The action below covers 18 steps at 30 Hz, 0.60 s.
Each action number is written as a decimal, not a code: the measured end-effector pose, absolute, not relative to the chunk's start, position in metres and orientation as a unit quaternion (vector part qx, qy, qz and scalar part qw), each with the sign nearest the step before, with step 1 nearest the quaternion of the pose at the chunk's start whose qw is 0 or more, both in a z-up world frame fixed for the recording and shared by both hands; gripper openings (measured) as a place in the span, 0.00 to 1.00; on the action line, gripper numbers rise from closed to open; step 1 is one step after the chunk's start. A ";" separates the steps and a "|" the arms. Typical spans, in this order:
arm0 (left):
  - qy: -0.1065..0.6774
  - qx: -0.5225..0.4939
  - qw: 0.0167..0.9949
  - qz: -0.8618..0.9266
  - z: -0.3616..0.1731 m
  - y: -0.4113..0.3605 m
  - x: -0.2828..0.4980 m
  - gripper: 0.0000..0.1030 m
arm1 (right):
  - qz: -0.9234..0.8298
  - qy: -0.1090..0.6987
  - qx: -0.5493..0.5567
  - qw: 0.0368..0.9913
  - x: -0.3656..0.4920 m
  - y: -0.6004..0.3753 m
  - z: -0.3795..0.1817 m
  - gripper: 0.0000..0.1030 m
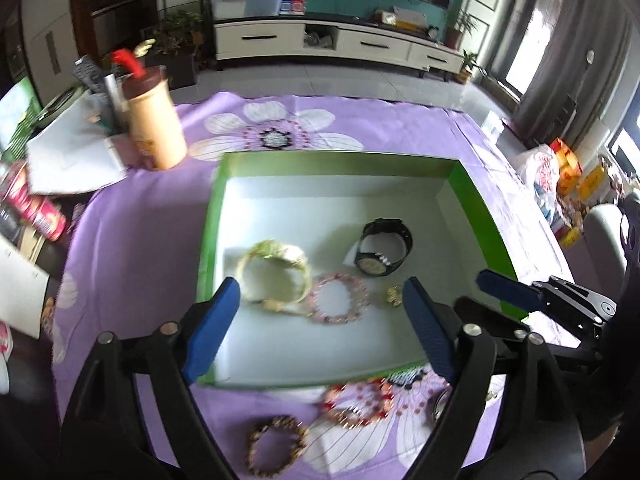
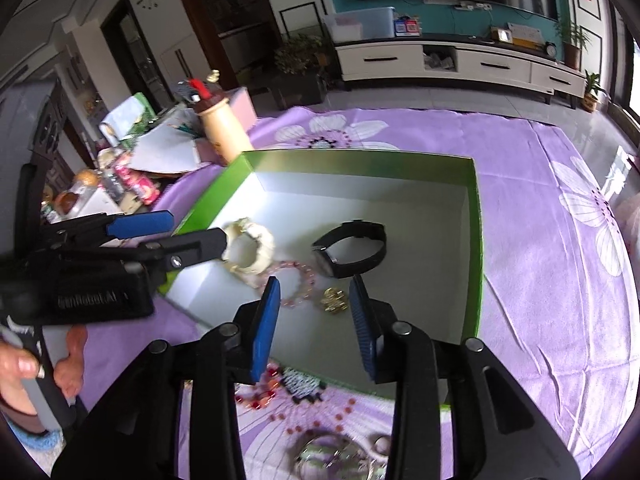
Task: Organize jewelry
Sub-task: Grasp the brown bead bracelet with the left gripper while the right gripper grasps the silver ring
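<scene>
A green box (image 1: 340,158) (image 2: 360,156) with a white inside lies on the purple flowered cloth. In it are a cream bracelet (image 1: 276,250) (image 2: 260,236), a pink bead bracelet (image 1: 362,288) (image 2: 308,276), a black watch (image 1: 374,266) (image 2: 348,264) and a small gold piece (image 1: 394,295) (image 2: 335,300). My left gripper (image 1: 322,292) (image 2: 198,230) hangs open above the cream and pink bracelets, holding nothing. My right gripper (image 2: 315,282) (image 1: 470,290) is open over the gold piece, apart from it. In front of the box lie a brown bead bracelet (image 1: 280,422) and a red-pink one (image 1: 360,412) (image 2: 256,394).
A tan bottle with a brown lid (image 1: 156,128) (image 2: 224,128), loose papers (image 1: 72,152) and a red can (image 1: 44,216) crowd the table's left. Plastic bags (image 1: 544,172) sit to the right. A silvery watch (image 2: 320,452) lies blurred on the near cloth. A person's hand (image 2: 16,364) grips the left handle.
</scene>
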<state>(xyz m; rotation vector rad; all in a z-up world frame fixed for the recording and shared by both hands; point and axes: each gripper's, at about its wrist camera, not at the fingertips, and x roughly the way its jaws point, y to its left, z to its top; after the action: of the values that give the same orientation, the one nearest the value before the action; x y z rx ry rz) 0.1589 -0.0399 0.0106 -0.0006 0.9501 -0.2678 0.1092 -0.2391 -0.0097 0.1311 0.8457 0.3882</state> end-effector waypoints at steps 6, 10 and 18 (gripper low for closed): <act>0.462 -0.047 0.880 -0.103 0.006 0.011 0.131 0.83 | 0.222 0.411 0.065 0.882 0.088 -0.230 -0.008 0.40; 0.481 -0.062 0.871 -0.080 -0.012 0.039 0.112 0.83 | 0.256 0.420 0.052 0.869 0.072 -0.216 -0.016 0.40; 0.529 -0.045 0.844 -0.074 -0.057 0.047 0.085 0.78 | 0.284 0.452 0.013 0.846 0.051 -0.185 -0.048 0.40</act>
<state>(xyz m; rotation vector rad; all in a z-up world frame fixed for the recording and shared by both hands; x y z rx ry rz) 0.0845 0.0468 -0.0569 -0.0958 1.1163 -0.1557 0.0507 -0.1852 -0.0479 0.0274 0.9534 0.5985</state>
